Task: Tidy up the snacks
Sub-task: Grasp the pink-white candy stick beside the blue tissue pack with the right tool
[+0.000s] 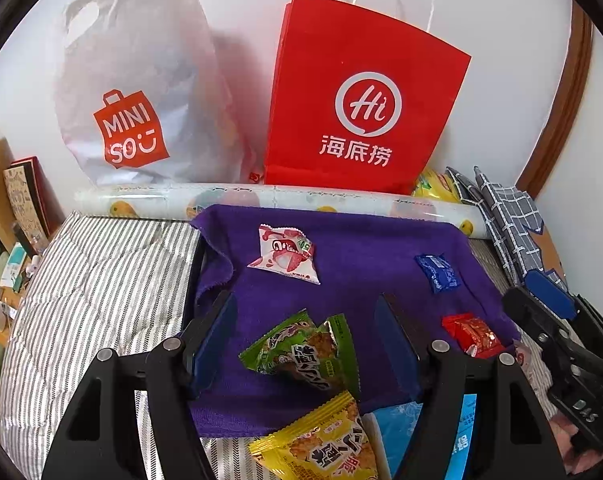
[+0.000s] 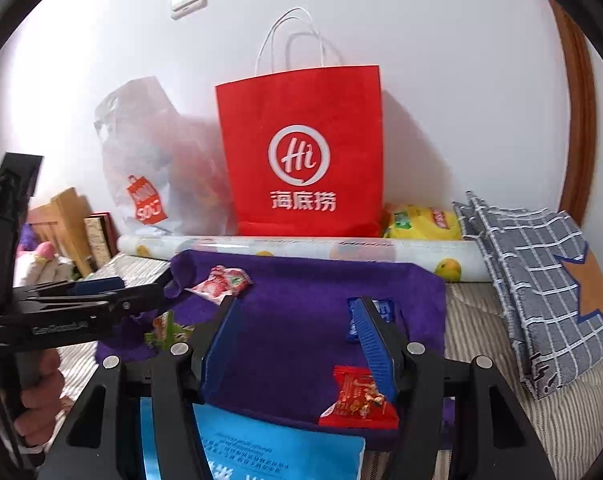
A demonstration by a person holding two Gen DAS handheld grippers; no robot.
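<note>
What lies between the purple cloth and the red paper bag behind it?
A rolled fruit-print sheet lies between the purple cloth and the red paper bag, clearest in the right wrist view.

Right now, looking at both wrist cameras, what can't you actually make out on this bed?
- Red paper bag, both views: its contents are hidden behind the front panel.
- White plastic bag, left wrist view: the film is cloudy, so what is inside stays blurred.
- Blue packet, right wrist view: partly covered by a finger of the right gripper.
- Yellow snack pack, left wrist view: cut off by the bottom edge.
</note>
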